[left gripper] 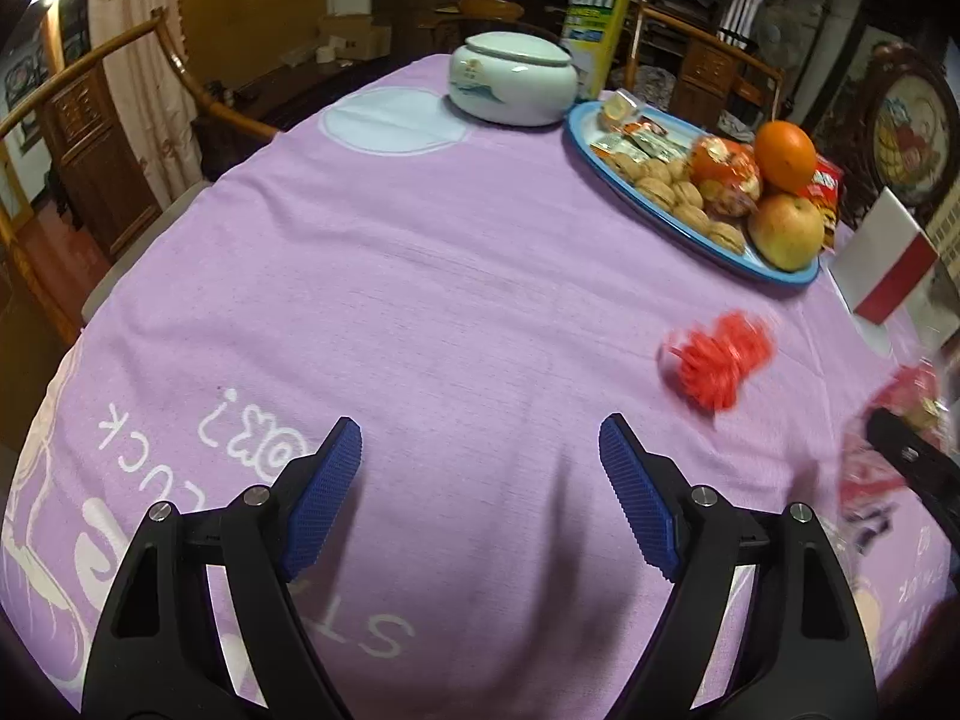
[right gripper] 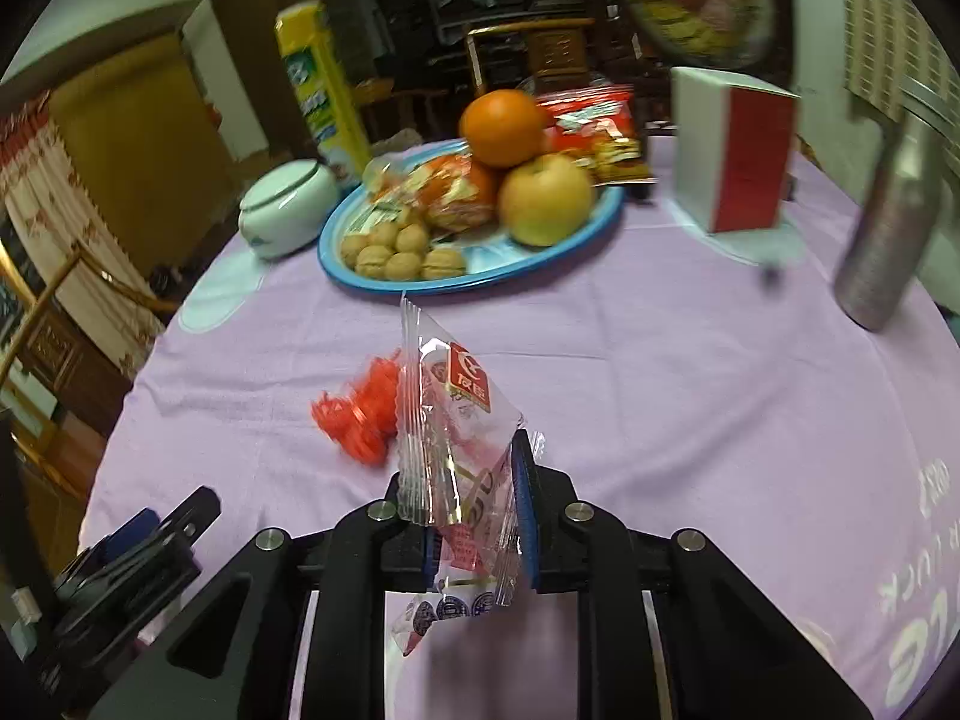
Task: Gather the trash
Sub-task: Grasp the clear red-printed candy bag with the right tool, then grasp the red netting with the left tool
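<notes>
My right gripper (right gripper: 474, 492) is shut on a clear snack wrapper (right gripper: 456, 420) with red print and holds it upright above the purple tablecloth. A crumpled red plastic scrap (right gripper: 360, 414) lies on the cloth just left of and beyond the wrapper; it also shows in the left wrist view (left gripper: 717, 360), ahead and to the right of my left gripper (left gripper: 480, 462). My left gripper is open and empty, low over the cloth. The right gripper and its wrapper show blurred at the right edge of the left wrist view (left gripper: 900, 456).
A blue-rimmed plate (right gripper: 360, 282) holds walnuts, an apple, an orange and snack packets. A white lidded jar (left gripper: 510, 81) and a yellow canister (left gripper: 600, 6) stand behind it. A white and red box (right gripper: 732, 150) and a silver bottle (right gripper: 888, 228) stand to the right.
</notes>
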The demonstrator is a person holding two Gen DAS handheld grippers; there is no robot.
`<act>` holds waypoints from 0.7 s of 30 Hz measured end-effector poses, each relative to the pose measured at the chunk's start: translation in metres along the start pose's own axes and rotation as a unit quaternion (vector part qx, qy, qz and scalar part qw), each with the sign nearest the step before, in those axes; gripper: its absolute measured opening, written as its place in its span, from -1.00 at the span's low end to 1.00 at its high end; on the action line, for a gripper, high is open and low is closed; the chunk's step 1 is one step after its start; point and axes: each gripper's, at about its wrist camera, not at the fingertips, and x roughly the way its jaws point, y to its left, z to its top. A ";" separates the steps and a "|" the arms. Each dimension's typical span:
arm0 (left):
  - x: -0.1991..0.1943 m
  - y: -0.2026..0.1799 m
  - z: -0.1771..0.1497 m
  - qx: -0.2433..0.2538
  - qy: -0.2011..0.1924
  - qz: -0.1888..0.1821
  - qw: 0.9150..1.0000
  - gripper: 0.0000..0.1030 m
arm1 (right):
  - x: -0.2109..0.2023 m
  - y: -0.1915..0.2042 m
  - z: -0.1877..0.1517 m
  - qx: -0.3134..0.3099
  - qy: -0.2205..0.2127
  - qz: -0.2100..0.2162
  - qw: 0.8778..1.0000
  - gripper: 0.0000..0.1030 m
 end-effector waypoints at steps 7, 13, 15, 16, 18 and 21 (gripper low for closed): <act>-0.005 -0.029 -0.010 0.033 -0.007 -0.010 0.999 0.54 | -0.031 -0.035 -0.027 0.020 -0.017 0.009 1.000 -0.65; -0.006 -0.079 0.005 0.103 -0.032 -0.004 0.994 0.54 | -0.029 -0.052 -0.031 0.033 -0.019 0.026 0.999 -0.65; 0.002 -0.099 0.011 0.142 -0.040 0.013 0.989 0.55 | -0.029 -0.057 -0.030 0.039 -0.017 0.038 0.998 -0.65; 0.007 -0.108 0.014 0.158 -0.042 0.014 0.986 0.55 | -0.029 -0.059 -0.030 0.043 -0.016 0.041 0.998 -0.65; 0.017 -0.118 0.017 0.175 -0.043 0.011 0.983 0.55 | -0.029 -0.063 -0.030 0.049 -0.012 0.046 0.998 -0.65; 0.038 -0.128 0.025 0.189 -0.039 0.013 0.981 0.55 | -0.028 -0.065 -0.030 0.049 -0.010 0.046 0.998 -0.65</act>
